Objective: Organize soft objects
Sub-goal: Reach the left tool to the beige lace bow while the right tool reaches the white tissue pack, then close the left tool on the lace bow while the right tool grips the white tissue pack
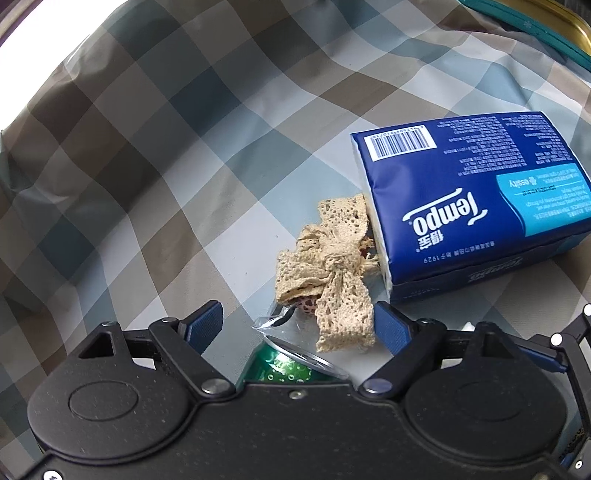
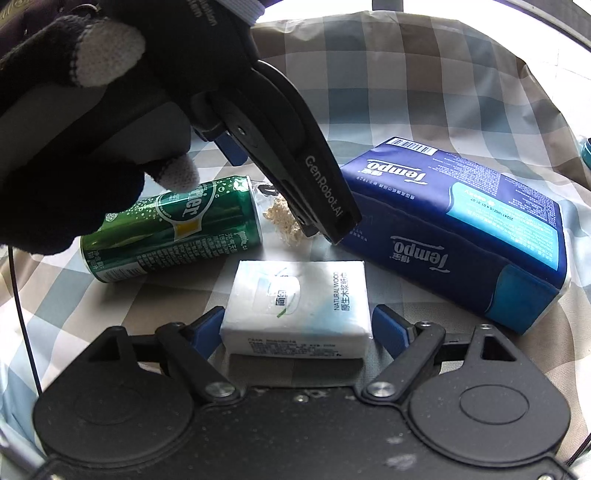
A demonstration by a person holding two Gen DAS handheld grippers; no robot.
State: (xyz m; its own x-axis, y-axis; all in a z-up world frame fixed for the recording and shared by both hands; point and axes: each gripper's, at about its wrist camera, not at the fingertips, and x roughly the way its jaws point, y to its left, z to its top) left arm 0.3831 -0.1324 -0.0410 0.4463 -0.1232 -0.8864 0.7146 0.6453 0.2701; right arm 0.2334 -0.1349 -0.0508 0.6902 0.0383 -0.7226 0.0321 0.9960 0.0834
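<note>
A: What is sitting nearest the right gripper (image 2: pixel 299 328)?

B: A small white tissue pack (image 2: pixel 295 306) is lying on the checked cloth (image 2: pixel 424 85) between its wide-standing jaws; whether the pads are pressing it, I cannot tell.

A: And beyond that?

B: A green can (image 2: pixel 173 229) is lying on its side to the left, and a big blue Tempo tissue pack (image 2: pixel 461 229) is resting to the right. Between them the left gripper (image 1: pixel 299 325) is pointing down, jaws wide, gripping nothing, with a gloved hand (image 2: pixel 70 155) holding it.

A: What is crowding it?

B: A beige lace bow (image 1: pixel 332 273) in clear wrapping is lying between its fingertips, touching the blue pack's end, with the can's rim just beside. A teal tin (image 1: pixel 535 29) is sitting at the far edge
</note>
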